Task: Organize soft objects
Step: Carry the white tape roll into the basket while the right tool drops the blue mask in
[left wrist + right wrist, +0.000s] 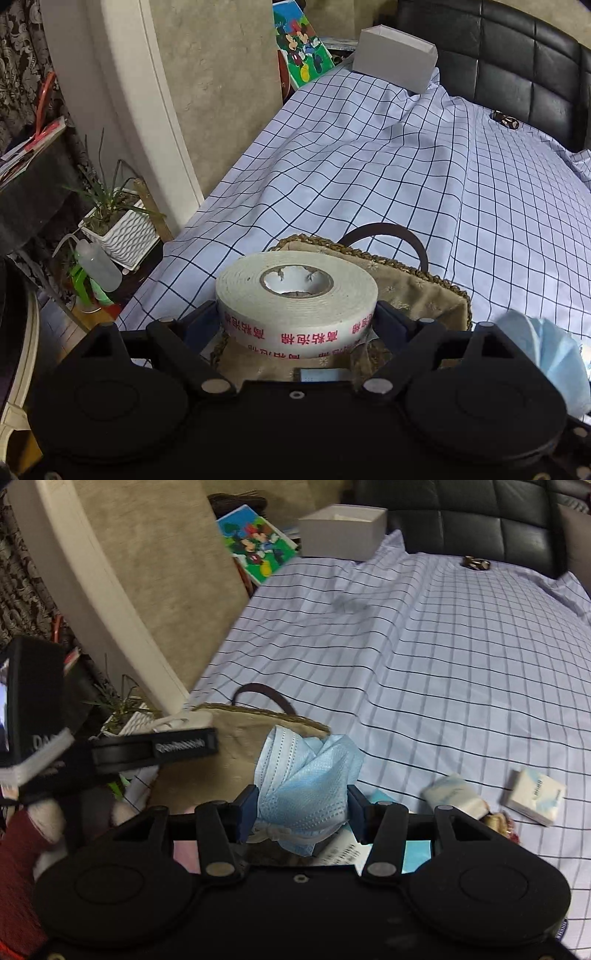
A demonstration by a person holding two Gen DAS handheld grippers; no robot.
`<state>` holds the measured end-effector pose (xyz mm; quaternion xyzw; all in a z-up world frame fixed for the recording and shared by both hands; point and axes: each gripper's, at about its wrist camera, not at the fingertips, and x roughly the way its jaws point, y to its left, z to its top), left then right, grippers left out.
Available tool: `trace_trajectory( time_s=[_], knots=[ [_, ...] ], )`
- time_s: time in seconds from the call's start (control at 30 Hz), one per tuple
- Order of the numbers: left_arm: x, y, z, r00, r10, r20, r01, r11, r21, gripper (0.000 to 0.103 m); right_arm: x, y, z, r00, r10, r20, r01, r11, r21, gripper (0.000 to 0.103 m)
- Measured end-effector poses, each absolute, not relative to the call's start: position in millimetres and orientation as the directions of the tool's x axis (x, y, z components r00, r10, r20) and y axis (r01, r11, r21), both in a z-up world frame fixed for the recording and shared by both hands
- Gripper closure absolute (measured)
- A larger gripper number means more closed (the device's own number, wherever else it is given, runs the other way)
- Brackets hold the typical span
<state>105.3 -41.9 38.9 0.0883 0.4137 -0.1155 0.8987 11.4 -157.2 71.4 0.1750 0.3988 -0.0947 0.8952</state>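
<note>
A white foam tape roll [296, 295] with red lettering is clamped by the left tool [296, 325]; a crumpled pale-blue face mask [308, 779] is pinched by the right tool [301, 810], above the woven basket [236, 746].

A: Left claw [297, 325]?
B: Clamped on the foam tape roll [297, 295], one finger on each side, roll held flat with its core hole up, over the woven basket [424, 284].
A: Right claw [301, 808]?
B: Pinching a crumpled blue face mask [306, 775] between both pads, just beside that basket, at its right rim. Left unit shows in the right view, left of the basket.
</note>
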Motion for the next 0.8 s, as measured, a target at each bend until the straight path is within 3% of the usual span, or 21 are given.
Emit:
trace_trajectory(
  time_s=[0.37,0.47,0.8],
  knots=[
    [111.6,-24.8,35.5,0.605,-0.130,-0.785,0.293,0.954,0.068,0.016,44.7,-169.1,62.4,0.670,-0.047,-0.741,0.382,0.877,0.290,0.051],
    [110.6,-23.8,35.8,0.603,-0.139,-0.786,0.299,0.952,0.062,0.011,50.3,-172.1,61.4,0.689,-0.037,-0.724,0.376,0.872,0.313,0.036],
    [108.7,-26.8,36.8,0.609,-0.136,-0.781,0.308,0.949,0.075,0.008,48.9,-180.8,57.8,0.681,-0.070,-0.729,0.408,0.863,0.298,0.036]
  ],
)
